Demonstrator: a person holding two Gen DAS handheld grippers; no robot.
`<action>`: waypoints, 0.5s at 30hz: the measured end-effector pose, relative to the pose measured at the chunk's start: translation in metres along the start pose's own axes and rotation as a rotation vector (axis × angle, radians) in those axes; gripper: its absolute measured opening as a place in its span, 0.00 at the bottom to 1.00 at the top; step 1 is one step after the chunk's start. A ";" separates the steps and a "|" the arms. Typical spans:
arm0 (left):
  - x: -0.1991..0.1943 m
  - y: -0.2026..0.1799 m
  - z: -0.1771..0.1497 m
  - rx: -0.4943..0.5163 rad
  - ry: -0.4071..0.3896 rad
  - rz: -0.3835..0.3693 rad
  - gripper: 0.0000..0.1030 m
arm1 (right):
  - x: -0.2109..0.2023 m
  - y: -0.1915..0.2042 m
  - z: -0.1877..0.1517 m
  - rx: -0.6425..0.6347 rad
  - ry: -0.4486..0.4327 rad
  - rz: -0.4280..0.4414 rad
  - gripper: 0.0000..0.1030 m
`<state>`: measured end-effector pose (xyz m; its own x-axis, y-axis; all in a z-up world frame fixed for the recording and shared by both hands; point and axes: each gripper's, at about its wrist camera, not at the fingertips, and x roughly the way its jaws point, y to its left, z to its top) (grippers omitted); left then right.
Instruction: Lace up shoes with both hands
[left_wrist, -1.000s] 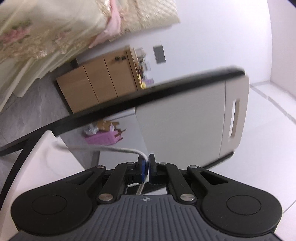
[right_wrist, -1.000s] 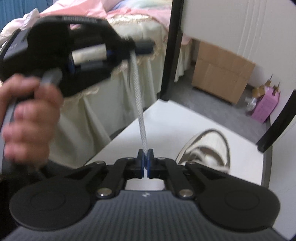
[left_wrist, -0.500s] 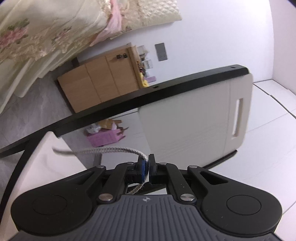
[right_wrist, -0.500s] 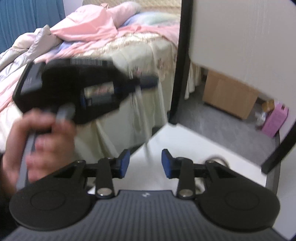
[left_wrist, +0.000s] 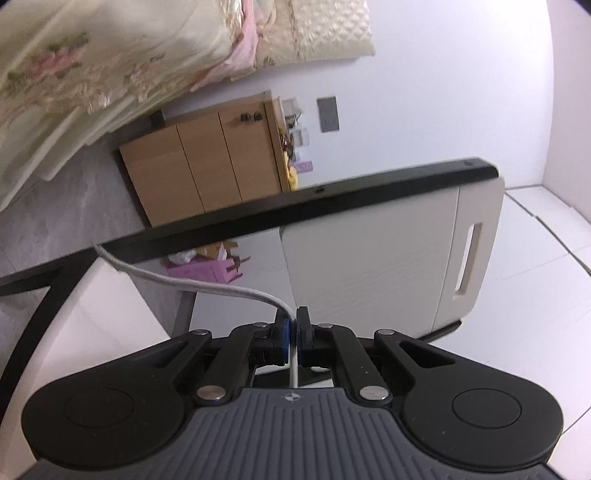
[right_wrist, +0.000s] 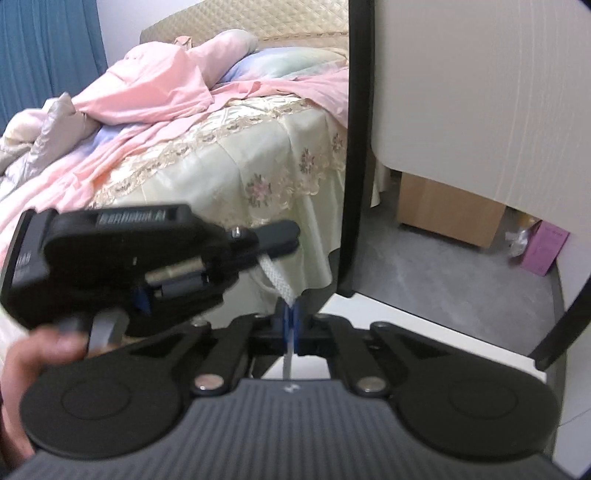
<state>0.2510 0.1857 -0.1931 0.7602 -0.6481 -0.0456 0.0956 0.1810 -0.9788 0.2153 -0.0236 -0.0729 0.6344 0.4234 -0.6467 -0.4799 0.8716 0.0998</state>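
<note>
My left gripper (left_wrist: 294, 325) is shut on a white shoelace (left_wrist: 207, 286), which trails in a slack curve to the left from its fingertips. In the right wrist view a hand (right_wrist: 22, 369) holds that left gripper (right_wrist: 282, 238) level at the left. A short piece of the lace (right_wrist: 277, 277) hangs from its tips down to my right gripper (right_wrist: 291, 319). My right gripper is shut on the lace just below, so the two grips sit close together. No shoe shows in either view.
A white table (right_wrist: 406, 317) lies under the grippers. A black chair frame (right_wrist: 352, 147) with a white back panel (left_wrist: 369, 258) stands close ahead. Beyond are a bed (right_wrist: 221, 155) with pink bedding, a wooden cabinet (left_wrist: 207, 170) and a pink box (right_wrist: 543, 251) on the floor.
My right gripper let go of the lace, opened, rose and closed on it again nearer the left gripper. The shoe has left the right wrist view. The left gripper kept its grip.
</note>
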 end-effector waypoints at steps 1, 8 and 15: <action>-0.002 -0.001 0.002 0.002 -0.008 -0.005 0.04 | -0.002 0.001 -0.004 -0.003 0.007 -0.004 0.03; -0.014 -0.002 0.010 -0.007 -0.051 -0.009 0.04 | -0.011 0.010 -0.042 -0.050 0.109 -0.022 0.03; -0.018 -0.011 0.012 0.038 -0.076 -0.004 0.03 | -0.010 0.009 -0.072 -0.027 0.198 -0.016 0.03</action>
<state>0.2439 0.2046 -0.1786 0.8065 -0.5908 -0.0249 0.1221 0.2076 -0.9706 0.1609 -0.0375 -0.1198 0.5116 0.3500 -0.7847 -0.4881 0.8700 0.0698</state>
